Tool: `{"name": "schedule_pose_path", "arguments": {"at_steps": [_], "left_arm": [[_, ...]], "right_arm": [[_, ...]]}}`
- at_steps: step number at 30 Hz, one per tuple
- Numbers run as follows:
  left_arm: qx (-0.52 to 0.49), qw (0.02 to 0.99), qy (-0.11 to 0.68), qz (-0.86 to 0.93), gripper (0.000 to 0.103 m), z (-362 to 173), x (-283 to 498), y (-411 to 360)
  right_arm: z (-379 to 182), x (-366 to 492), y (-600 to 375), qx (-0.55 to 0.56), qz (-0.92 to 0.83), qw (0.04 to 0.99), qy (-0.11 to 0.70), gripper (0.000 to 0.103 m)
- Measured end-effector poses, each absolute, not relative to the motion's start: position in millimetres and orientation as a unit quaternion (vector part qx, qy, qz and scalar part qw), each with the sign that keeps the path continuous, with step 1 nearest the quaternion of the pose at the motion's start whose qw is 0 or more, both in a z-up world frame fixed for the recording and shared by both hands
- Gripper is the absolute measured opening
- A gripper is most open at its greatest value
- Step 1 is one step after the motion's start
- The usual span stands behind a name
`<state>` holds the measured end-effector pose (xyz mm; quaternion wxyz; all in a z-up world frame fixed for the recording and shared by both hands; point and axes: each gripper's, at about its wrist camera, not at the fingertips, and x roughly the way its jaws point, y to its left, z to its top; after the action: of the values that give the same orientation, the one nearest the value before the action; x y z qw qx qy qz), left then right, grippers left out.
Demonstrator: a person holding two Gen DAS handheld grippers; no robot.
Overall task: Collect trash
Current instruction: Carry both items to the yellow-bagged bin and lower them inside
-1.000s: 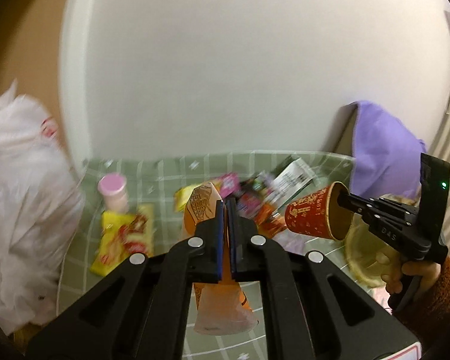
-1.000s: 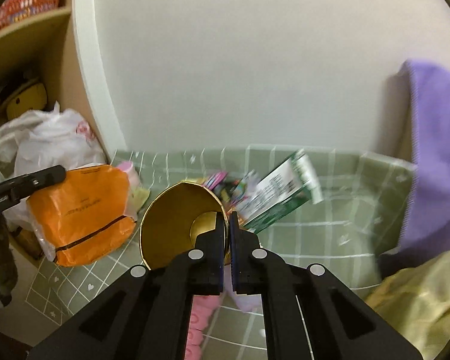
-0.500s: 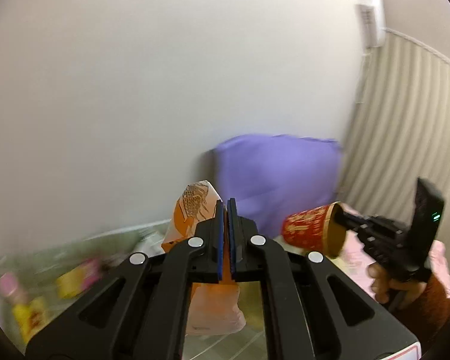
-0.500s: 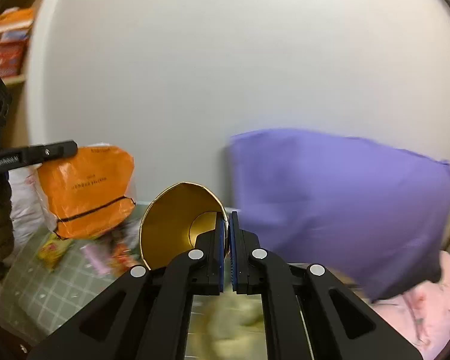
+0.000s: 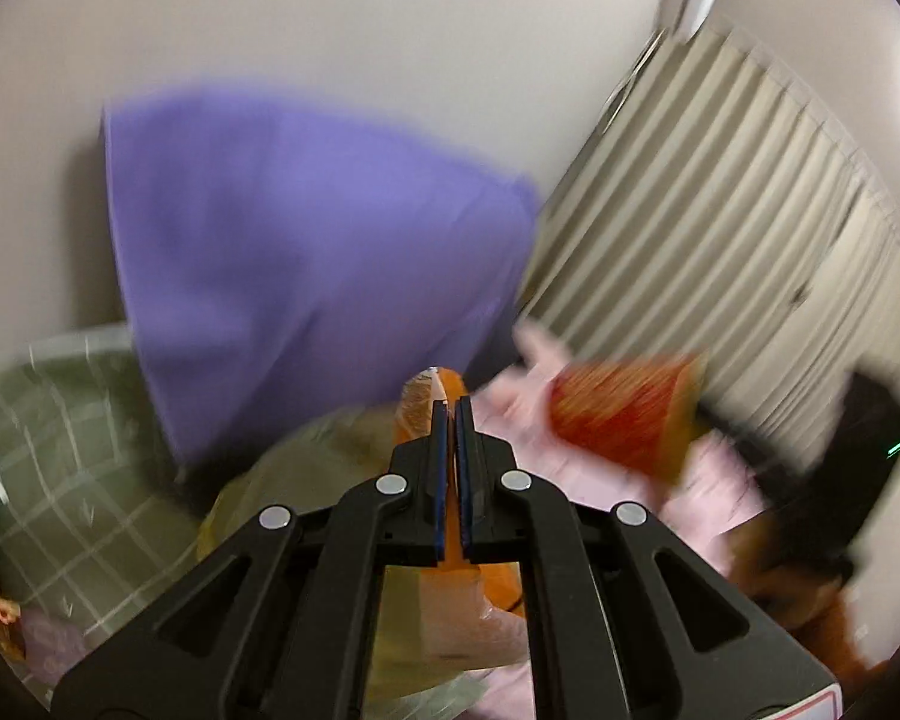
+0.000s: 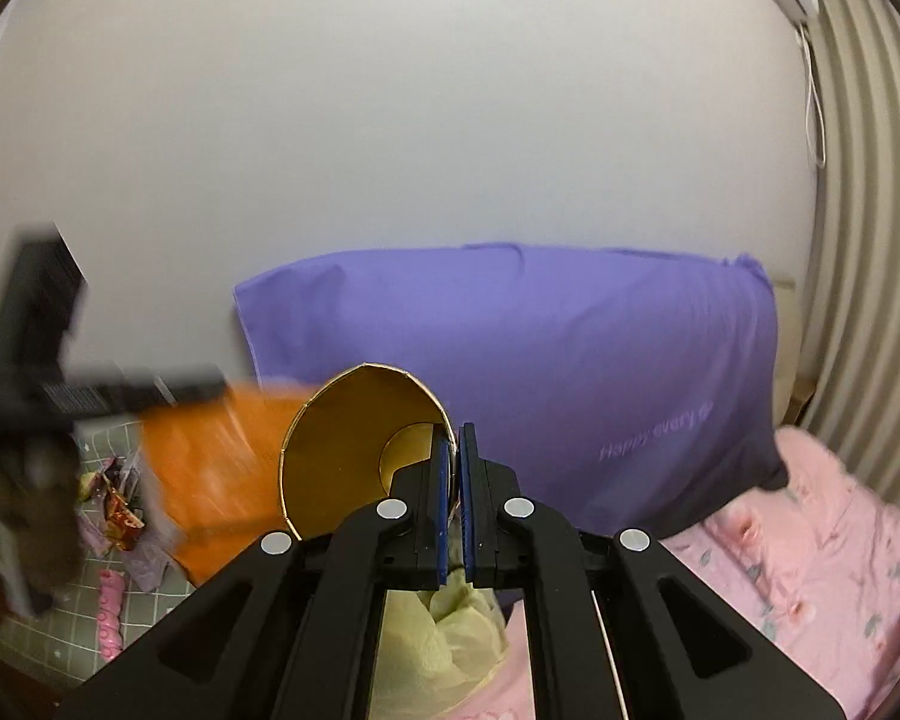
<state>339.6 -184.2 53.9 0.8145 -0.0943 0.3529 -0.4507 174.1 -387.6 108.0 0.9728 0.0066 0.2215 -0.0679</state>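
Wall (image 6: 390,138) first, pale and bare, across the whole upper field of the right wrist view. Below it, at 3 o'clock, purple pillow (image 6: 540,372) leaning against that wall, resting on pink bedding (image 6: 810,552) at 4 o'clock. Ribbed curtain (image 5: 720,222) at 2 o'clock in the left wrist view. Green checked sheet (image 5: 60,450) at 8 o'clock there, with scattered wrappers (image 6: 117,501) lying on it at 8 o'clock in the right wrist view, not yet gathered.

Yellowish plastic bag (image 6: 450,630) under both tools at 6 o'clock, probably the trash bag; mouth not clearly visible.

Orange snack bag (image 6: 222,462) next: pinched by the left gripper (image 5: 448,414), fingers clenched on its top edge, body hanging below. Heavily blurred in the left view.

Paper cup (image 6: 360,444) smallest: gold inside, red outside, gripped at the rim by the right gripper (image 6: 455,441), fingers clamped on the cup wall, mouth toward the camera.

Step in hand, judged: carrying both pieces to the yellowish bag. Next move calls for bringing each over the bag's opening, then loosening the fingers so cup and snack bag drop inside, one at a time to avoid a miss.
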Motion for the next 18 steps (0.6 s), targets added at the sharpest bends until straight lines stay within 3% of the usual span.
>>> {"name": "schedule_pose_path", "arguments": {"at_steps": [5, 8, 18], "left_arm": [[-0.016, 0.818, 0.424, -0.388, 0.002, -26.0, 341.9, -184.0], [0.004, 0.820, 0.436, -0.370, 0.002, -47.1, 344.2, -178.3], [0.019, 0.836, 0.414, -0.360, 0.002, -45.3, 340.4, -162.4]], "right_arm": [[76.3, 204.5, -385.1, 0.009, -0.021, 0.965, 0.261, 0.005], [48.1, 222.5, -377.1, 0.008, 0.010, 0.956, 0.294, 0.005], [-20.8, 239.6, -344.7, -0.018, 0.058, 0.931, 0.360, 0.005]]}}
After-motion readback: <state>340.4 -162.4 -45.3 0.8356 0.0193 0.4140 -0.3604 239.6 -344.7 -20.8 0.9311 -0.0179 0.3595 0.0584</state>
